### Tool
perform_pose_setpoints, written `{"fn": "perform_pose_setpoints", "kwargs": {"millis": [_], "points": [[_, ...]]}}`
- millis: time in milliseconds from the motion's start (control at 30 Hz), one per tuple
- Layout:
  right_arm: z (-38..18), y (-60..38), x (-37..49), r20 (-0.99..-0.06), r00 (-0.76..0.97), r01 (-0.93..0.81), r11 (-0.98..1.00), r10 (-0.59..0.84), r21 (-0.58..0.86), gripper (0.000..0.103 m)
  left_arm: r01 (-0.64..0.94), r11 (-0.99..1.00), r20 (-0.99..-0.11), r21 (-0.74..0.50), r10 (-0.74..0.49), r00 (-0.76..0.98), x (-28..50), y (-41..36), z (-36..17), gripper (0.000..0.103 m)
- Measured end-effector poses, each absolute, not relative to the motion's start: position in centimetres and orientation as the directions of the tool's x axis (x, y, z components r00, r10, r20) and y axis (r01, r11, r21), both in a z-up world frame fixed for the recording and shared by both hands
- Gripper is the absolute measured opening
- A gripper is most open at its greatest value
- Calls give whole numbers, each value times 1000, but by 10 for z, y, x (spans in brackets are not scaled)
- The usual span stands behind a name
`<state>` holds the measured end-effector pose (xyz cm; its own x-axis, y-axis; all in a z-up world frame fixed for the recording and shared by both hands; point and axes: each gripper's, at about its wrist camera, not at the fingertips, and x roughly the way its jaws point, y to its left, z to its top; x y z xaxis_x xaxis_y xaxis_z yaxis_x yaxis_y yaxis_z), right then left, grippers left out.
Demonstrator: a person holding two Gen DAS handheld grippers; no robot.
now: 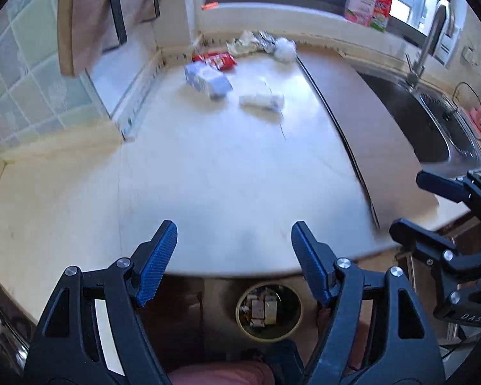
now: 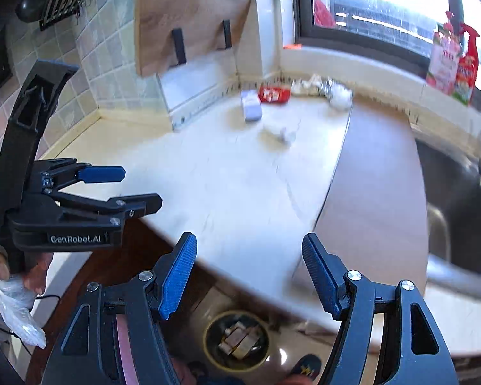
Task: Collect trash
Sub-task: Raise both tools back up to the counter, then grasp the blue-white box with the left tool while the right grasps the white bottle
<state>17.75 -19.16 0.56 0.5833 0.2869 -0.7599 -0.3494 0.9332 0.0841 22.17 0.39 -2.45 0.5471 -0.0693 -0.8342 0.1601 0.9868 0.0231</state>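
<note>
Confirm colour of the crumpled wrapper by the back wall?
Red with white markings; the right wrist view shows it best.

Red wrapper [image 1: 219, 61]; white countertop [image 1: 208, 166] — plain.

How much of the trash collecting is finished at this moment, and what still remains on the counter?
Done: the bin on the floor already holds some scraps. In hand: nothing; the left gripper and right gripper are both open and empty. Left: the red wrapper, the pale blue box, the white roll and the crumpled pile by the wall.
</note>
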Motion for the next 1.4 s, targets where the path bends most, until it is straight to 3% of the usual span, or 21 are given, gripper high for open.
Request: {"fn": "perform_pose_setpoints", "kwargs": {"millis": [300,467,700,800,967,1167,1400], "points": [[43,-187,352,-750,608,-345,937,262,47,69,124,992,-812,20,-56,580,354,7,1,71],[2,-179,433,-794,555,-352,935,249,47,68,99,995,-812,4,-54,581,410,6,-20,69],[-71,-158,465,-853,451,-402,913,265,70,62,77,997,-823,12,-34,567,462,3,-54,67],[-86,-150,471,-863,424,-439,896,275,70,53,64,998,-825,6,-32,564,482,4,-63,67],[-102,-143,477,-875,394,-469,881,280,70,24,28,999,-834,-16,-29,551,510,7,-78,67],[-101,-155,486,-860,421,-420,902,289,98,24,-14,999,-852,-33,-21,523,536,9,-99,67],[-96,-174,490,-852,442,-345,930,280,127,24,-23,998,-857,-54,-34,513,542,5,-111,41]]}}
